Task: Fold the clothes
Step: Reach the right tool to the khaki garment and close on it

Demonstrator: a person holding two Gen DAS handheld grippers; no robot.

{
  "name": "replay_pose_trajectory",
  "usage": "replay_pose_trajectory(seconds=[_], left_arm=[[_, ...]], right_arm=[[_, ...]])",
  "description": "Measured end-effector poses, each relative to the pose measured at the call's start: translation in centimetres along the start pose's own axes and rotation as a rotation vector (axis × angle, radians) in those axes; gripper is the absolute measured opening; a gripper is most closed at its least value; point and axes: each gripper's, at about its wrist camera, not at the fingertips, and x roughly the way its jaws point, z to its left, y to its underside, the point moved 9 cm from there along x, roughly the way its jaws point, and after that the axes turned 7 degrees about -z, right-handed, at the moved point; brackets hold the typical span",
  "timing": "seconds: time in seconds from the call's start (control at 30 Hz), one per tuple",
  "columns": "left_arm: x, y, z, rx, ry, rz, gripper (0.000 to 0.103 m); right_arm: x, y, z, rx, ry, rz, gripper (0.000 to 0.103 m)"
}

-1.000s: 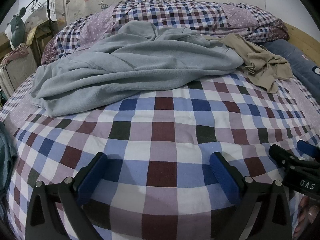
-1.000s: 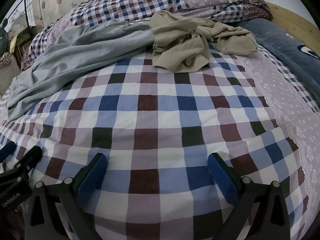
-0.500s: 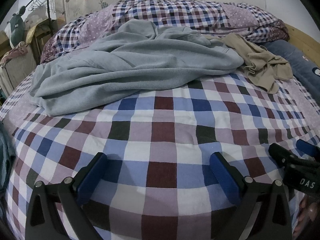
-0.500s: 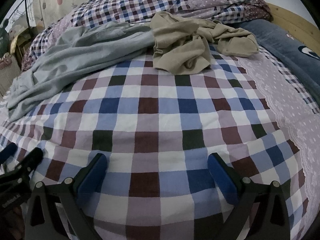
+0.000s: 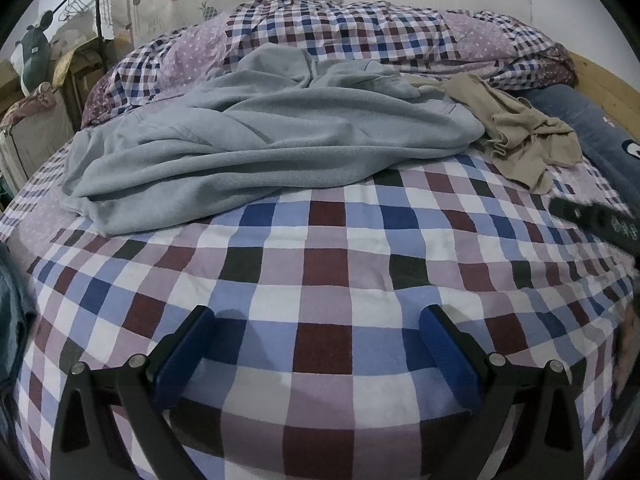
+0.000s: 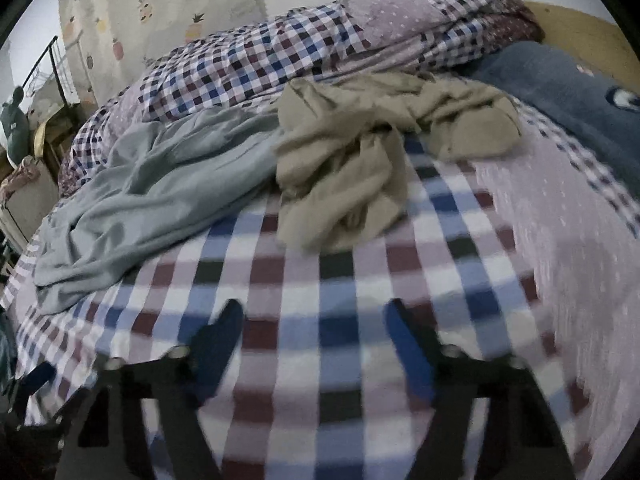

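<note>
the left claw [image 5: 316,320] hangs low over the checked bedsheet [image 5: 320,264], its two blue-padded fingers [image 5: 182,354] spread wide with nothing between them. ahead of it, from about 10 o'clock to 1 o'clock in the left wrist view, a grey sweatshirt [image 5: 260,148] lies crumpled and spread across the bed, one edge trailing down toward 9 o'clock. touching its right end, at about 2 o'clock, sits a bunched beige garment [image 5: 516,140]. behind both clothes a rolled checked quilt [image 5: 360,36] runs along the far side of the bed, and a dark blue plush pillow [image 5: 592,128] lies at 3 o'clock beside a wooden bed frame [image 5: 604,84]. at the right edge of that view, near 3 o'clock, a dark blurred piece of the other tool [image 5: 592,220] reaches in over the sheet.

the right wrist view is smeared by motion. the right claw [image 6: 316,316] also stands wide and empty above the sheet, blue pads [image 6: 404,344] apart. here the beige garment [image 6: 360,164] sits straight ahead at 12 o'clock, near the claw but not touched by it, and the grey sweatshirt [image 6: 160,196] stretches off toward 9 and 10 o'clock. the plush pillow [image 6: 568,88] fills the 2 o'clock corner. a dark shape at 8 o'clock is probably the left tool, though the blur makes that hard to confirm. a fruit-print wall hanging [image 6: 140,12] shows at 11 o'clock behind the bed.
</note>
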Motion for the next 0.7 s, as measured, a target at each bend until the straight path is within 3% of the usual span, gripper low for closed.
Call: replay_pose_trajectory(seconds=[0.27,0.37,0.4,0.43,0.7], left_arm=[[0.2,0.1,0.0,0.005,-0.001,-0.001,0.103],[0.3,0.1,0.0,0.003,0.003,-0.001,0.103],[0.3,0.1,0.0,0.002,0.004,0.000,0.103],[0.3,0.1,0.0,0.001,0.005,0.001,0.103],[0.4,-0.1,-0.1,-0.015,0.021,0.010,0.103]], right_arm=[[4.5,-1.7,0.7,-0.077,0.000,0.049,0.060],[5.9,-1.2,0.4,-0.083,0.026,0.080,0.030],[5.7,-1.3,-0.1,-0.061,0.028,0.070,0.009],[5.4,-1.6,-0.8,-0.024,0.025,0.054,0.002],[-3.0,-4.2,-6.1,0.187,0.016,-0.124,0.001]])
